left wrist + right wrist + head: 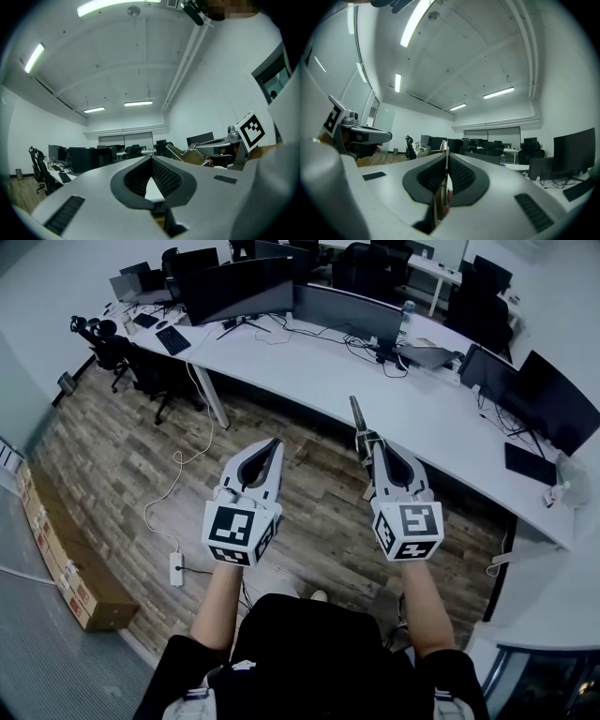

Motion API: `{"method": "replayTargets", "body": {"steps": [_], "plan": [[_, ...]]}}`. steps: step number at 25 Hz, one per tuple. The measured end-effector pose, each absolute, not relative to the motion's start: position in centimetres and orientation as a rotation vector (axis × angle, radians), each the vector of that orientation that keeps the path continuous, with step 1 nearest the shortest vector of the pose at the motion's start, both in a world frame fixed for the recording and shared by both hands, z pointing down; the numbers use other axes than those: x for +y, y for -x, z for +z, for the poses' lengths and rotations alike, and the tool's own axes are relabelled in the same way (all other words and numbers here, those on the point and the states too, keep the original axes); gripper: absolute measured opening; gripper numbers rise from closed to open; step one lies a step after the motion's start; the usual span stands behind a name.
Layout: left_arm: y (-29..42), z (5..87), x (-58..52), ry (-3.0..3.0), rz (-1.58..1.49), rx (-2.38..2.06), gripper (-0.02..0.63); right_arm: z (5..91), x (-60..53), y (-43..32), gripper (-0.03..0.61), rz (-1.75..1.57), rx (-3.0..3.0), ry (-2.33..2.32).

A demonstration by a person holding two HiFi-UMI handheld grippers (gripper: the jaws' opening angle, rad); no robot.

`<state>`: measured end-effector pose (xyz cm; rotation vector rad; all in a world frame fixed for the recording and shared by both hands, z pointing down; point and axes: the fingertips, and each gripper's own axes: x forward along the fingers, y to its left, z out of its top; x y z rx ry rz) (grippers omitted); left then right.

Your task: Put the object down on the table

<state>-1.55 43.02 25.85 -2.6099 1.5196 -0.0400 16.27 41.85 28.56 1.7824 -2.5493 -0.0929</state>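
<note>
A thin, flat tan object [357, 418] sticks up out of my right gripper [369, 441], which is shut on it. The right gripper view shows that object [442, 185] edge-on, pinched between the ribbed pads. My left gripper [274, 442] is shut with nothing in it, and its tips meet [151, 158] in the left gripper view. Both grippers are held side by side above the wooden floor, short of the long white table [328, 371]. From the left gripper view, the right gripper [220, 143] and the tan object [183, 153] appear at the right.
On the table stand monitors [349, 313], keyboards [172, 339] and cables. Office chairs [101, 339] stand at the far left. A power strip [175, 568] with its cord lies on the floor, and cardboard boxes [66, 563] line the left wall.
</note>
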Motion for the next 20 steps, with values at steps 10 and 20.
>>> {"method": "replayTargets", "body": {"steps": [10, 20], "plan": [[0.3, 26.3, 39.7, 2.608, -0.055, 1.508, 0.014, 28.8, 38.8, -17.2, 0.026, -0.093, -2.553, -1.785], [2.5, 27.2, 31.5, 2.616, -0.035, 1.518, 0.014, 29.4, 31.0, -15.0, 0.026, -0.110, -2.545, -1.780]]}}
